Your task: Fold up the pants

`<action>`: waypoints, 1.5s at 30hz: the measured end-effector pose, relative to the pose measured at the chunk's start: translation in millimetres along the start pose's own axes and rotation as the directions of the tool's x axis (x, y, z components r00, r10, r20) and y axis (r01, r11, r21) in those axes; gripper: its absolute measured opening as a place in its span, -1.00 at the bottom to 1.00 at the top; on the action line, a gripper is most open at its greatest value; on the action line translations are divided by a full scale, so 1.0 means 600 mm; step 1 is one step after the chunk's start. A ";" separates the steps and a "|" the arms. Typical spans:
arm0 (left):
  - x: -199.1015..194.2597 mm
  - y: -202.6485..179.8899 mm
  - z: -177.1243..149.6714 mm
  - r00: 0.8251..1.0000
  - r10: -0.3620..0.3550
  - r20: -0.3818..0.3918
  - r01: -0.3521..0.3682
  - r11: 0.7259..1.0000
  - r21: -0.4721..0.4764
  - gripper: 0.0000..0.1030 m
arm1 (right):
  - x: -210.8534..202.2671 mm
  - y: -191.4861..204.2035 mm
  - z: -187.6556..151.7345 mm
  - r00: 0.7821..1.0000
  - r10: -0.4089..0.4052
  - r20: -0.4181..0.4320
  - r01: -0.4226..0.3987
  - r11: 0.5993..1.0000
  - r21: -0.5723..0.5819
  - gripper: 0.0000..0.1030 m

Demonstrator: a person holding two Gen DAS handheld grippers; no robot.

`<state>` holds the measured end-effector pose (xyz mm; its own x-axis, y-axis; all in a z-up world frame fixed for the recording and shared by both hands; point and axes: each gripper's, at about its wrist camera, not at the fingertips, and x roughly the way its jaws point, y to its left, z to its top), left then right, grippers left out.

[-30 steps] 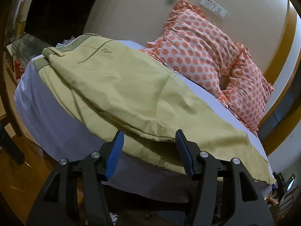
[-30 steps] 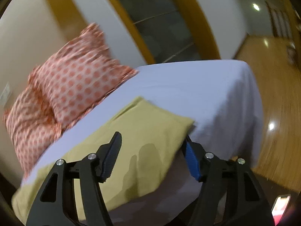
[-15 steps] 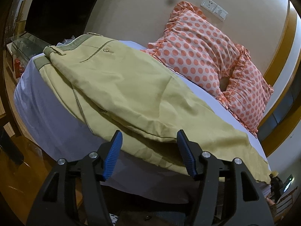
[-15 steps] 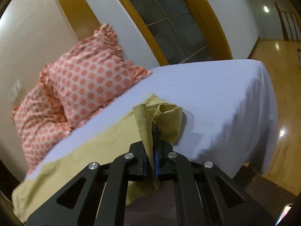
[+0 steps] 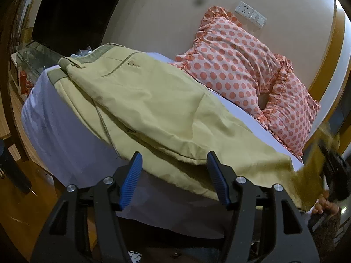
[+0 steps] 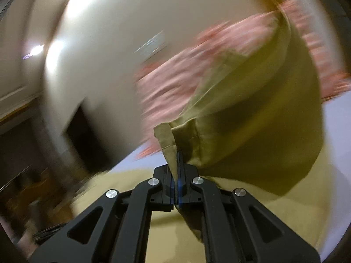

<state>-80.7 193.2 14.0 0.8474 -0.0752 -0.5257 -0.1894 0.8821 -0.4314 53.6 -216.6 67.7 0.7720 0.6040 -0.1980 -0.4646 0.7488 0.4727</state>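
Khaki pants lie across a white bed, folded lengthwise, waistband at the far left, legs running right. My left gripper is open and empty at the near edge of the pants, mid-leg. My right gripper is shut on the pants' hem and holds it lifted above the bed; the raised leg fabric hangs to the right. In the left wrist view the right gripper shows blurred at the far right with the leg end raised.
Two orange polka-dot pillows lean against the beige wall behind the pants. A wall socket plate is above them. Wooden floor and a glass-topped unit lie left of the bed. The right wrist view is motion-blurred.
The right gripper shut on the hem, lifted it off the bed and swung it leftward. The left gripper stayed open in nearly the same place.
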 end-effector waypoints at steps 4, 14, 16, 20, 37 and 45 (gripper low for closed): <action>-0.005 -0.002 -0.002 1.000 -0.008 0.000 0.008 0.999 0.035 0.23 | 0.156 0.128 -0.096 0.927 0.072 -0.367 -0.140 0.977 -0.161 -0.95; 0.020 0.000 -0.021 0.991 -0.117 -0.067 0.124 0.986 0.112 0.47 | 0.084 0.112 -0.085 0.960 0.042 -0.275 -0.082 0.987 -0.136 0.57; 0.032 -0.007 -0.028 0.986 -0.138 -0.092 0.149 0.980 0.129 0.51 | 0.088 0.091 -0.079 0.965 0.002 -0.262 -0.032 0.993 -0.110 0.57; 0.053 -0.009 -0.036 0.976 -0.173 -0.134 0.188 0.976 0.108 0.53 | 0.111 0.068 -0.078 0.960 -0.014 -0.279 0.000 0.999 -0.051 0.57; 0.078 0.111 0.116 0.984 -0.179 0.014 0.176 0.946 -0.272 0.40 | 0.111 0.067 -0.100 0.952 0.010 -0.305 -0.023 0.999 -0.040 0.57; 0.109 0.214 0.179 0.996 -0.072 -0.047 0.040 0.875 -0.483 -0.60 | 0.093 0.040 -0.096 0.963 0.012 -0.267 -0.012 1.000 0.004 0.58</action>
<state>4.1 351.4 3.1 0.8343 -0.1600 -0.5275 -0.3714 0.5440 -0.7524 60.4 -149.4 18.6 0.6221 0.6641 -0.4146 -0.4720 0.7406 0.4782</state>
